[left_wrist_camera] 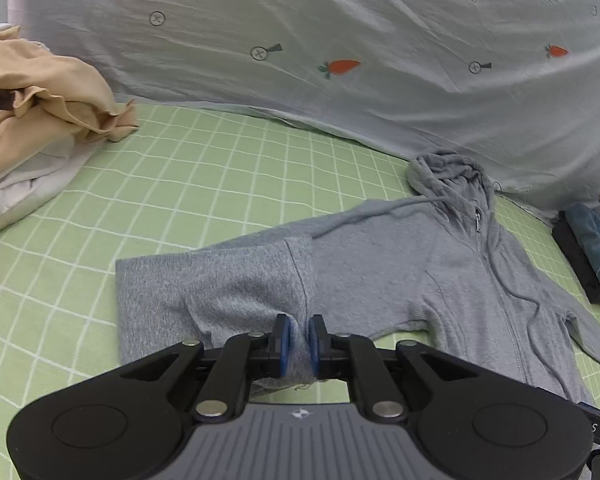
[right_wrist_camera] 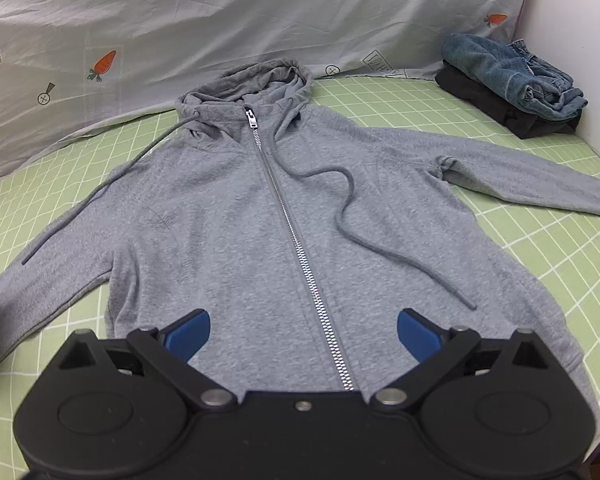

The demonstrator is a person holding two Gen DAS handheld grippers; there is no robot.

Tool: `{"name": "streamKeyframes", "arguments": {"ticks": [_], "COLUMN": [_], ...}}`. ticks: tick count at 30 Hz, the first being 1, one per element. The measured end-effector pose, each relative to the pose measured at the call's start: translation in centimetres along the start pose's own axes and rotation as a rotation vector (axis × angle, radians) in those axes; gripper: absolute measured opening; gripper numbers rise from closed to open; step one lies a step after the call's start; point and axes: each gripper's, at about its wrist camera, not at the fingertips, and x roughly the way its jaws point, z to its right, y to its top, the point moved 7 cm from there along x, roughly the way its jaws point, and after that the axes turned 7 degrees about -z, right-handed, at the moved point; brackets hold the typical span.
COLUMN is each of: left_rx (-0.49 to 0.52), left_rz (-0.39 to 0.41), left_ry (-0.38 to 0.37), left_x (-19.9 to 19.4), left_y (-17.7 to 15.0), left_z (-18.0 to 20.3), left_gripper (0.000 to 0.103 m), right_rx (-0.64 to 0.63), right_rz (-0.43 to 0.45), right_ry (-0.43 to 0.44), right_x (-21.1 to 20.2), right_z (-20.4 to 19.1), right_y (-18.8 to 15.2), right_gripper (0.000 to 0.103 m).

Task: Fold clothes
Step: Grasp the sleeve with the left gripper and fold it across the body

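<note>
Tongs in my left hand (left_wrist_camera: 299, 340) pinch the cuff of the grey hoodie's sleeve (left_wrist_camera: 220, 284), folded over toward the body. My right tongs (right_wrist_camera: 303, 334) hover spread wide above the hoodie (right_wrist_camera: 300, 208), which lies zipped and face up on the green checked bed sheet (right_wrist_camera: 540, 248). Folded jeans (right_wrist_camera: 512, 76) sit in the far corner; beige clothes (left_wrist_camera: 40, 92) are heaped at left.

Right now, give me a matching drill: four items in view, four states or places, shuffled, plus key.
1. left hand-held gripper
2. right hand-held gripper
3. folded blue denim jeans
4. crumpled tan cloth garment

A. heaped at the bed's left edge
B. open above the hem
C. stacked on a dark folded garment
D. shut on the grey zip-up hoodie's sleeve

Pairs: 1-D, 2-B, 3-C, 4-A
</note>
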Motion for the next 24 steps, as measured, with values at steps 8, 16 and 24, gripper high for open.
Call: {"name": "streamKeyframes", "arguments": {"ticks": [8, 16, 24], "left_rx": [-0.023, -0.133, -0.095], "left_rz": [0.027, -0.104, -0.18], "left_ry": [0.104, 0.33, 0.305], "left_x": [-2.2, -1.6, -0.2], "left_y": [-0.9, -3.6, -5.7], "left_z": [-3.0, -11.4, -12.0], "left_gripper": [0.085, 0.087, 0.087], "right_rx": [-0.106, -0.31, -0.404], "right_rz": [0.045, 0.058, 0.016], "right_ry": [0.051, 0.178, 0.237], "right_x": [-0.3, -0.6, -0.6], "right_z": [-3.0, -12.8, -18.1], "right_y": [1.1, -1.0, -4.9], "right_gripper": [0.101, 0.1, 0.099]}}
